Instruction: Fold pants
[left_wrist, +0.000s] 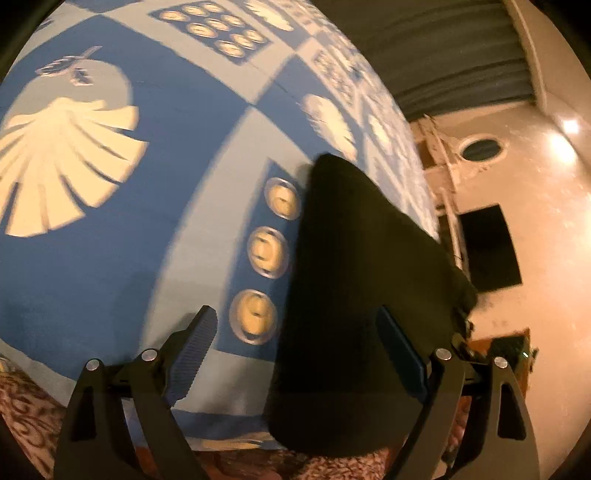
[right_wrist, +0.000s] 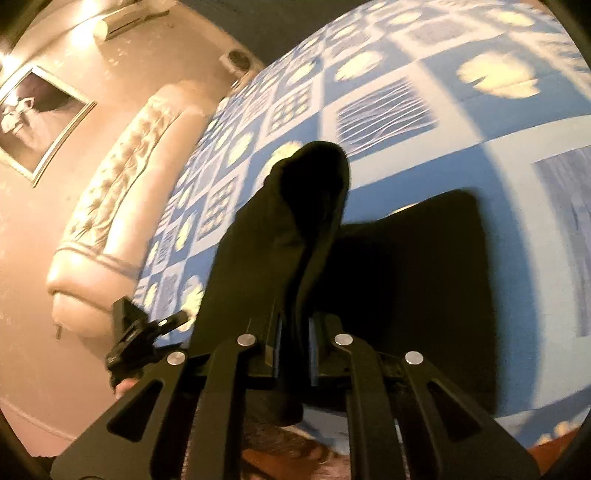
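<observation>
Blue patterned bedspread (left_wrist: 110, 258) with cream shell and disc prints covers the bed and fills most of both views, blurred toward the edges. Black pants (left_wrist: 354, 295) lie on it near its edge; in the left wrist view they form a dark tapering shape running away from the camera. The left hand-held gripper (left_wrist: 295, 354) is released, its ribbed blue pads (left_wrist: 194, 349) spread wide, one over bare bedspread and the other over the black cloth, gripping nothing. The right hand-held gripper (right_wrist: 295, 347) is clenched on a raised fold of the pants (right_wrist: 295, 229), which stands up between the pads and blocks the view ahead; the rest of the cloth lies flat to the right. Beyond the bed stand a pale tufted headboard (right_wrist: 122, 192), a framed picture (right_wrist: 33, 110) on the beige wall and a wall air conditioner (right_wrist: 125, 18). Brown patterned carpet (left_wrist: 26, 417) shows below the bed edge.
</observation>
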